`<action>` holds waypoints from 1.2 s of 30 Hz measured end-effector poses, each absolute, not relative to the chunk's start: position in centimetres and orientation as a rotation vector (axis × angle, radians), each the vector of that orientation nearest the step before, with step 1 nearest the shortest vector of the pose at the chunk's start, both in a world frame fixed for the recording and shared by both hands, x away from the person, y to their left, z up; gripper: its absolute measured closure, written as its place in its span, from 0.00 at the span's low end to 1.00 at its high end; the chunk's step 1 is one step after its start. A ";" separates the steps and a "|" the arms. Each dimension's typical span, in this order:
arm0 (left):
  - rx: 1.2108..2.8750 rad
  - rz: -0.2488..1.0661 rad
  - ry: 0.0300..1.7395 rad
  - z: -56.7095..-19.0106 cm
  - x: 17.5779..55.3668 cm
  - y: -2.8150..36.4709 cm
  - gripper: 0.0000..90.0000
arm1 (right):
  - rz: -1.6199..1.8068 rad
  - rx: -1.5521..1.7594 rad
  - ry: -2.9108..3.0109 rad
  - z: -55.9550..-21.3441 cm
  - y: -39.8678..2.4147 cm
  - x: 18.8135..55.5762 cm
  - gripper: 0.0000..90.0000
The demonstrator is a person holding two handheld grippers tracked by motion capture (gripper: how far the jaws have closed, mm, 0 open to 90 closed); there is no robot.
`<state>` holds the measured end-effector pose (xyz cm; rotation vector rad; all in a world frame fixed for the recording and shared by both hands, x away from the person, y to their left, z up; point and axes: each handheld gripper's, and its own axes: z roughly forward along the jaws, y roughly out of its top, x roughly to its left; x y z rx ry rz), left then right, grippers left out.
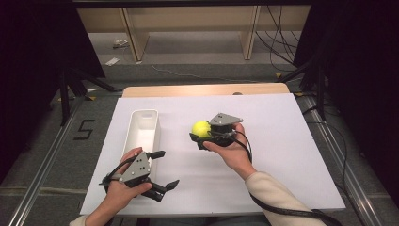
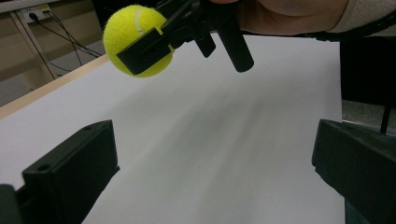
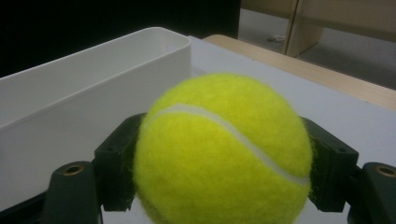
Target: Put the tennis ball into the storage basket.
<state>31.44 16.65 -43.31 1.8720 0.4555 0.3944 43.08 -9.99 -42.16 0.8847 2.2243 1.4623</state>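
Above the counter [image 1: 282, 141], right of the bin [image 1: 143, 129], the right gripper [image 1: 203, 135] holds the ball [image 1: 201, 128] — its fingers clamped on either side, across the widest part, so it cannot roll out. It hangs off the surface, aimed toward the bin, probably for a drop there. Nearer the person, the left gripper [image 1: 162, 169] waits with fingers wide apart — holding nothing.

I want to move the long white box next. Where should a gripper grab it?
Probably grab the white bin by one long side wall, coming straight down from above. It lies open side up, and its thin rim would fit between open jaws. The left gripper is open and closest; the right gripper holds the tennis ball.
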 end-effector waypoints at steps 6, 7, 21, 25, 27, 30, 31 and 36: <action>1.872 0.395 0.455 -43.3 31.4 16.6 0.00 | 1.463 0.882 2.228 -42.1 -9.8 43.1 0.29; 1.872 0.395 0.455 -43.3 31.4 16.6 0.00 | 1.463 0.882 2.229 -42.1 -9.8 43.1 0.29; 1.872 0.395 0.453 -43.3 31.4 16.7 0.00 | 1.470 0.874 2.227 -42.0 -9.5 43.2 0.30; 1.872 0.395 0.455 -43.3 31.4 16.7 0.00 | 1.473 0.873 2.228 -41.9 -9.4 43.2 0.29; 1.872 0.394 0.456 -43.3 31.4 16.7 0.00 | 1.473 0.874 2.228 -41.9 -9.4 43.2 0.30; 1.872 0.394 0.453 -43.3 31.4 16.7 0.00 | 1.475 0.872 2.227 -41.9 -9.3 43.2 0.29; 1.872 0.394 0.454 -43.3 31.4 16.7 0.00 | 1.475 0.872 2.228 -41.8 -9.3 43.2 0.29; 1.872 0.394 0.452 -43.3 31.4 16.7 0.00 | 1.478 0.878 2.228 -41.8 -9.2 43.2 0.29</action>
